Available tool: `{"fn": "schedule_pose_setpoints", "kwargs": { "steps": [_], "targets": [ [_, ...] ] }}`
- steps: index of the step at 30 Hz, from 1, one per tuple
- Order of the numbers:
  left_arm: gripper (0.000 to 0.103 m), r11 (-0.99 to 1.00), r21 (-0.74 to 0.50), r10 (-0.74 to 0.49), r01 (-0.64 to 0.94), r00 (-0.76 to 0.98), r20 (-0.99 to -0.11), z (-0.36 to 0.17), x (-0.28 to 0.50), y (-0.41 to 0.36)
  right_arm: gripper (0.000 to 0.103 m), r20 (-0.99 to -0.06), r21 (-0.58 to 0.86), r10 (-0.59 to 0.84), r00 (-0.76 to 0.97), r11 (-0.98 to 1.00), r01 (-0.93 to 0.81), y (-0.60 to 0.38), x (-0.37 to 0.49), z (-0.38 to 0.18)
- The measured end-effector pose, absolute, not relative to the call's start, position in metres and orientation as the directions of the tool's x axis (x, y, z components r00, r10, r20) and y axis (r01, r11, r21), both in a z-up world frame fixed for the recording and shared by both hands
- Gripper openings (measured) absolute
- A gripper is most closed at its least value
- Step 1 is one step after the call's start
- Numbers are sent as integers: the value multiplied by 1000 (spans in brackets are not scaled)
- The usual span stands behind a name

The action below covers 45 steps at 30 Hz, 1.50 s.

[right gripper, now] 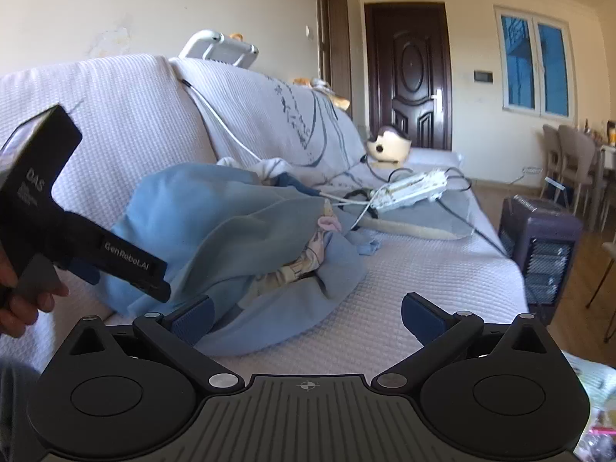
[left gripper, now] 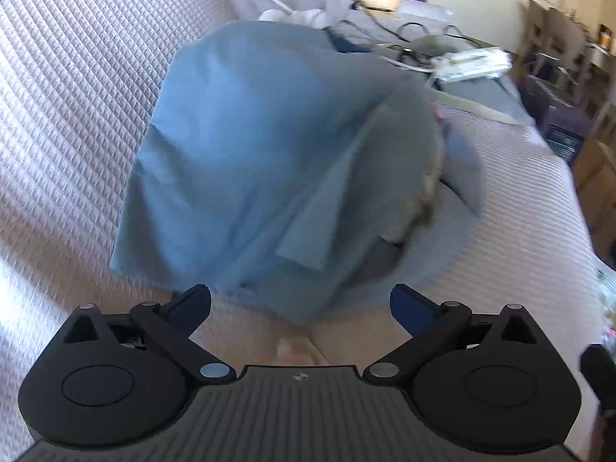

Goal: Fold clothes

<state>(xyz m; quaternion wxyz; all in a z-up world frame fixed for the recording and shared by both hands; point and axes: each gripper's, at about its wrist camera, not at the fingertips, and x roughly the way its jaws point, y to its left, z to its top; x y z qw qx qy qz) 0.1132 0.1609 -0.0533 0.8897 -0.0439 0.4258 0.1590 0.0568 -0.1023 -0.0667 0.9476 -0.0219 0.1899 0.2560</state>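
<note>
Your left gripper (right gripper: 131,269), lettered "GenRobot.AI" and "DAS", and right gripper (right gripper: 308,315) both gaped empty beside the blue garment (right gripper: 200,223), mid-frame on the sofa (right gripper: 404,288).

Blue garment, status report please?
Left gripper open, right gripper open. Blue garment heaped on sofa, unheld. Patterned cloth tucked underneath.

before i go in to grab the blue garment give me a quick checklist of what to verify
1. Left gripper fingers open and empty: ok.
2. Right gripper fingers open and empty: ok.
3. Crumpled light blue fabric garment within view of both cameras: ok.
4. Garment lying flat for folding: not ok, it is bunched over a patterned cloth.
5. A clear hem or corner to pinch: cannot tell, left view is blurred.
6. White power strip with cables apart from the garment: ok, though one white cable runs close behind it.
</note>
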Motion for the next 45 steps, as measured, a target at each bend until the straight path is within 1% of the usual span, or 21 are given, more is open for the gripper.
{"fn": "schedule_pose_setpoints", "kwargs": {
  "steps": [5,6,7,9,11,13,15,16,17,20,22,26,30,31,32,36,39,42,43,44,45],
  "targets": [
    [101,936,76,274,-345,571,-774,-68,154,168,103,-405,96,521,751,842,-531,-88,100,-79],
    [100,934,80,279,-350,567,-775,-71,162,170,103,-415,93,530,740,834,-545,-84,108,-83],
    [97,932,85,283,-351,562,-777,-75,169,171,103,-424,87,537,729,826,-557,-80,115,-86],
    [85,933,86,278,-351,544,-792,-83,184,171,103,-441,74,549,710,811,-581,-73,130,-91],
    [55,931,59,253,-360,523,-814,-91,193,173,103,-456,65,561,690,795,-603,-66,145,-95],
    [45,923,20,226,-384,499,-836,-96,198,176,103,-468,76,580,667,778,-623,-59,160,-96],
    [27,911,12,228,-413,478,-848,-97,197,176,103,-482,101,585,652,776,-622,-55,172,-94],
    [21,905,21,239,-425,467,-852,-97,195,175,103,-489,113,584,648,779,-617,-53,177,-92],
    [11,896,32,256,-442,457,-852,-95,191,175,103,-494,124,580,648,785,-607,-53,179,-90],
    [9,889,3,240,-458,460,-855,-88,178,175,103,-491,179,585,646,793,-583,-55,178,-84],
    [9,901,-13,219,-433,481,-849,-81,165,162,103,-480,205,597,642,788,-580,-60,173,-81],
    [8,926,-42,176,-376,525,-833,-67,139,134,103,-455,192,599,659,789,-584,-75,153,-74],
    [7,946,-69,129,-316,565,-815,-54,113,106,103,-432,177,565,703,817,-548,-106,121,-65],
    [6,953,-76,110,-293,570,-814,-52,109,97,103,-433,178,553,711,826,-534,-114,115,-63],
    [2,961,-88,81,-261,572,-816,-50,101,87,103,-434,178,542,720,835,-521,-122,109,-61],
    [1,982,-144,-48,-126,565,-824,-46,65,49,103,-427,168,480,766,875,-455,-156,86,-57],
    [1,990,-98,-27,-99,549,-835,-56,48,31,103,-431,163,436,790,899,-407,-176,78,-61],
    [2,981,-72,31,-183,504,-863,-71,43,44,103,-458,166,414,787,909,-382,-186,78,-66],
    [7,977,-49,62,-206,499,-864,-72,35,49,103,-463,172,417,782,908,-382,-187,79,-68],
    [16,974,-9,108,-226,498,-861,-73,33,54,103,-465,177,424,777,905,-388,-186,81,-69],
    [34,969,27,149,-245,495,-856,-74,40,57,103,-467,183,432,772,901,-393,-184,82,-70]
  ]
}}
